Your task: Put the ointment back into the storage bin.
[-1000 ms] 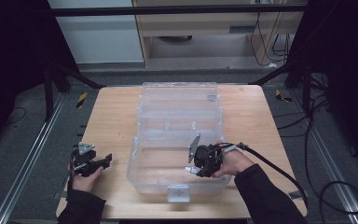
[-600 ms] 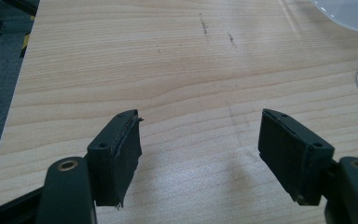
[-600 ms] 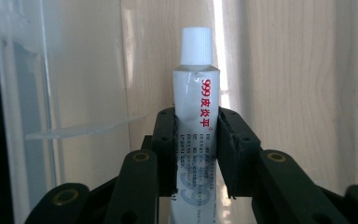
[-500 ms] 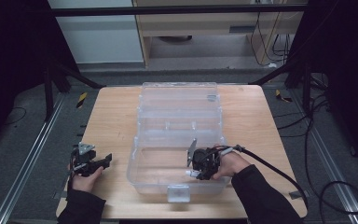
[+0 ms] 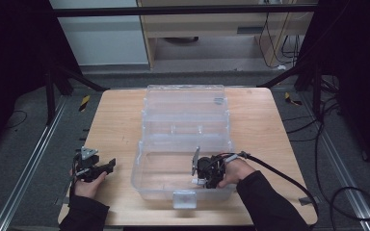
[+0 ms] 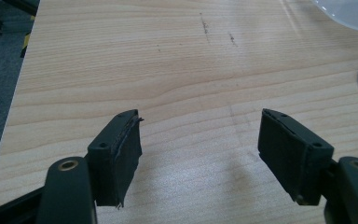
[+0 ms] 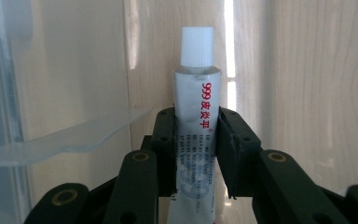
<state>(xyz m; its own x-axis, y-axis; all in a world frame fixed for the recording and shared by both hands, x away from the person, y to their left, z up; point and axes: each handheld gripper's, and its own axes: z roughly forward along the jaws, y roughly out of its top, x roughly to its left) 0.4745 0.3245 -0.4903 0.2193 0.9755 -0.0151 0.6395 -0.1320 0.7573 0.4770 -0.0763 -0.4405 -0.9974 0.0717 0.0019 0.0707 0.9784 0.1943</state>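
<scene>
Right gripper has its jaws clamped on an ointment tube, low center frame inside the clear storage box. Guessing I lower it, then let go. Left gripper sits spread wide over the worktop.

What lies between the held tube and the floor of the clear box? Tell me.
Nothing visible. The right gripper clamps the tube inside the clear box, and the bare bottom shows beyond its white cap.

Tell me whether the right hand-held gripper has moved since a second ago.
Yes. The right hand-held gripper, shut on the tube, has drawn back toward the clear box's near wall with the latch.
</scene>
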